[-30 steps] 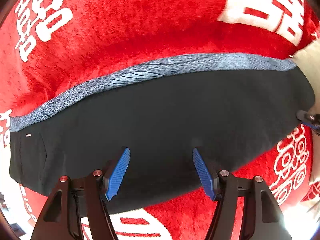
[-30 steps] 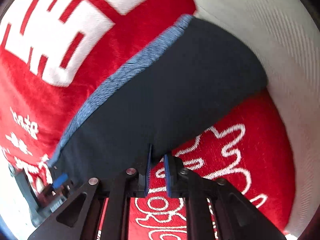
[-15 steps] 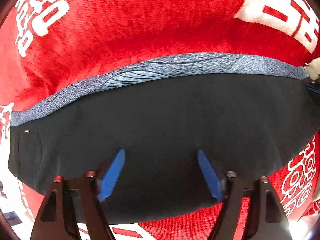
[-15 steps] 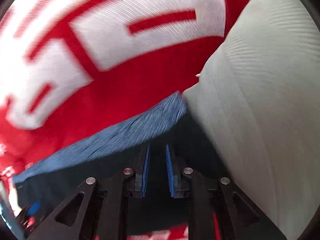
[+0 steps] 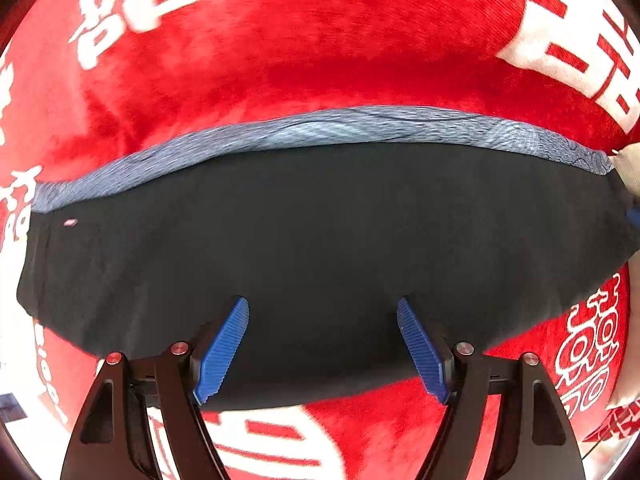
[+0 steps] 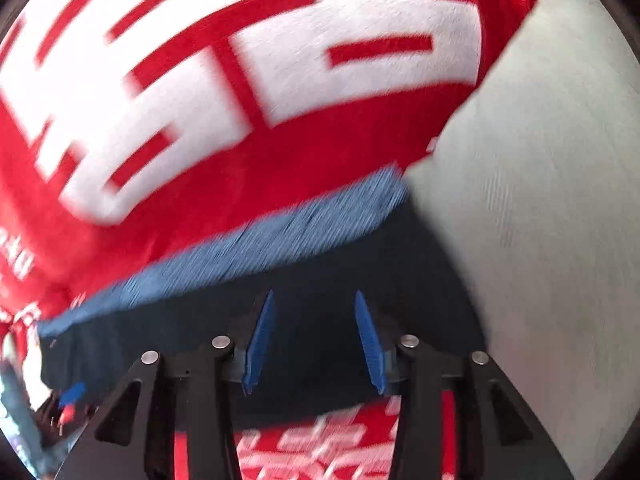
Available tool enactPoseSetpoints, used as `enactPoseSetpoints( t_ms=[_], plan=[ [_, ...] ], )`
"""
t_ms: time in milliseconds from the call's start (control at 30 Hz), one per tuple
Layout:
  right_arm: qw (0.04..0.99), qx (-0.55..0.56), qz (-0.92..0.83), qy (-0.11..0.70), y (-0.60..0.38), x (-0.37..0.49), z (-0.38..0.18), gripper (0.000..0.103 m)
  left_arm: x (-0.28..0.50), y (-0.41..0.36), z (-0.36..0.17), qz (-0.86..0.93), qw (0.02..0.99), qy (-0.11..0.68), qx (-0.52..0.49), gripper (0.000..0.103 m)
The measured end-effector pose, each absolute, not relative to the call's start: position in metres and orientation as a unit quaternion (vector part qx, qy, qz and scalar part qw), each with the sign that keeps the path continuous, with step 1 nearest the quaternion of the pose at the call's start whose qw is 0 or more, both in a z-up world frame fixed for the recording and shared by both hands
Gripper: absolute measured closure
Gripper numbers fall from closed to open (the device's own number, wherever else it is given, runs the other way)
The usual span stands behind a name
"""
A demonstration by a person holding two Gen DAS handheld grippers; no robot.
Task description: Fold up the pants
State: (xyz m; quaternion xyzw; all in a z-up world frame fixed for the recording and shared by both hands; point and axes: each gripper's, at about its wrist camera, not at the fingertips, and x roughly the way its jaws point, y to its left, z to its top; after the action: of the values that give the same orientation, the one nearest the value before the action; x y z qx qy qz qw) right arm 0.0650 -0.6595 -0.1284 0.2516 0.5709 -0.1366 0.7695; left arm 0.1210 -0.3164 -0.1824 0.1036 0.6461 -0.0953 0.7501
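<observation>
The right tool (image 6: 314,340) is just parting its jaws, now half-wide and gripping nothing, above the pants (image 6: 320,276). The left tool (image 5: 322,346) is gaping wide over them, with a red blanket (image 5: 320,40) at 12 o'clock.

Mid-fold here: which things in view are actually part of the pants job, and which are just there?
Part of the job:
- black pants, folded, grey-blue layer showing along the far edge
- left gripper, open above the pants
- right gripper, jaws just opening, nothing clamped

Just there:
- red blanket with white characters, under the pants
- pale cloth beside the pants' end
</observation>
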Motion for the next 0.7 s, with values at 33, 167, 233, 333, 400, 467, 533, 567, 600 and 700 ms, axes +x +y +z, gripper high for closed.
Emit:
enactPoseSetpoints(
  t_ms=[33,167,233,333,400,467,533,567,600,700],
  plan=[
    [0.766,0.259,-0.126,0.574,-0.65,0.057,-0.127,0.057,0.12,-0.308,-0.18,-0.092,0.751,0.645,0.102,0.025],
    [0.741,0.318,-0.043,0.59,-0.586,0.029,-0.129,0.057,0.119,-0.26,-0.168,-0.075,0.757,0.642,0.1,0.025],
    [0.732,0.335,-0.008,0.593,-0.551,0.02,-0.131,0.057,0.122,-0.234,-0.164,-0.068,0.762,0.635,0.104,0.025],
    [0.719,0.353,0.05,0.597,-0.489,0.022,-0.143,0.057,0.129,-0.191,-0.161,-0.054,0.769,0.627,0.112,0.025],
    [0.709,0.374,0.087,0.592,-0.444,0.023,-0.146,0.057,0.133,-0.164,-0.162,-0.046,0.772,0.624,0.113,0.025],
    [0.7,0.398,0.103,0.585,-0.416,0.024,-0.152,0.057,0.142,-0.134,-0.164,-0.033,0.776,0.62,0.113,0.025],
    [0.689,0.421,0.109,0.58,-0.379,0.025,-0.161,0.057,0.151,-0.107,-0.166,-0.023,0.781,0.613,0.112,0.025],
    [0.683,0.433,0.11,0.578,-0.364,0.027,-0.168,0.057,0.154,-0.096,-0.168,-0.019,0.784,0.61,0.113,0.025],
    [0.678,0.443,0.112,0.575,-0.353,0.029,-0.175,0.057,0.158,-0.083,-0.17,-0.013,0.787,0.606,0.114,0.025],
    [0.674,0.455,0.111,0.572,-0.331,0.035,-0.191,0.057,0.173,-0.055,-0.184,0.0,0.788,0.605,0.111,0.025]
  ],
)
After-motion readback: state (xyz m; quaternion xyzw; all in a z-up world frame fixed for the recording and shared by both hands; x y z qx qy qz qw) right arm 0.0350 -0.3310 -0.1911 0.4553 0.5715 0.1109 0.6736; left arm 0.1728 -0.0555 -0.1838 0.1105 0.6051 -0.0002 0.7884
